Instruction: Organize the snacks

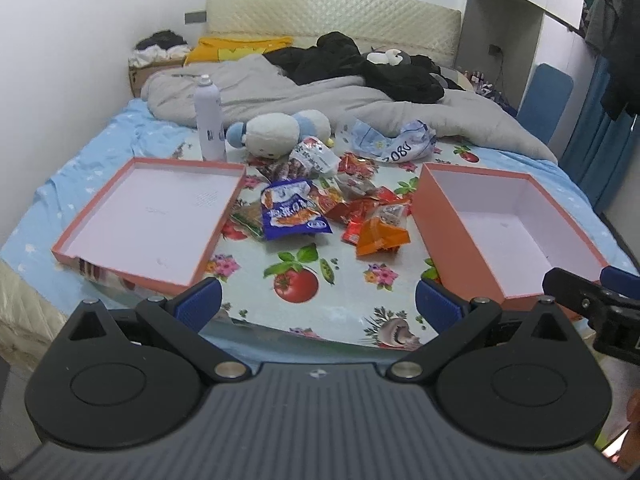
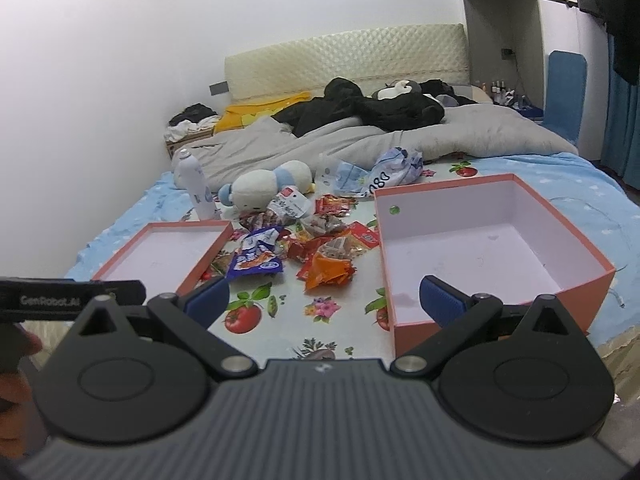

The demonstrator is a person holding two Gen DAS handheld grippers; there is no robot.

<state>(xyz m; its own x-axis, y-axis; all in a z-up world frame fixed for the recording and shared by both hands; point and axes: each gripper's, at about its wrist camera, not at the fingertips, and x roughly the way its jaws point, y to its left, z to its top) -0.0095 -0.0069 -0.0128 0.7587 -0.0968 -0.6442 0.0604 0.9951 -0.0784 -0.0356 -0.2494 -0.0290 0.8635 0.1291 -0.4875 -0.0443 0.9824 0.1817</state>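
A pile of snack packets lies on a fruit-print cloth between two pink boxes; it also shows in the right wrist view. A blue packet and an orange packet lie at the pile's front. The shallow pink lid sits left, the deep pink box right, both holding nothing. My left gripper is open, held back from the pile near the bed's front edge. My right gripper is open, its right finger over the deep box's front wall.
A white spray bottle, a plush toy and a crumpled blue-white bag lie behind the pile. A grey duvet and black clothes cover the far bed. Wall at left, blue chair at right.
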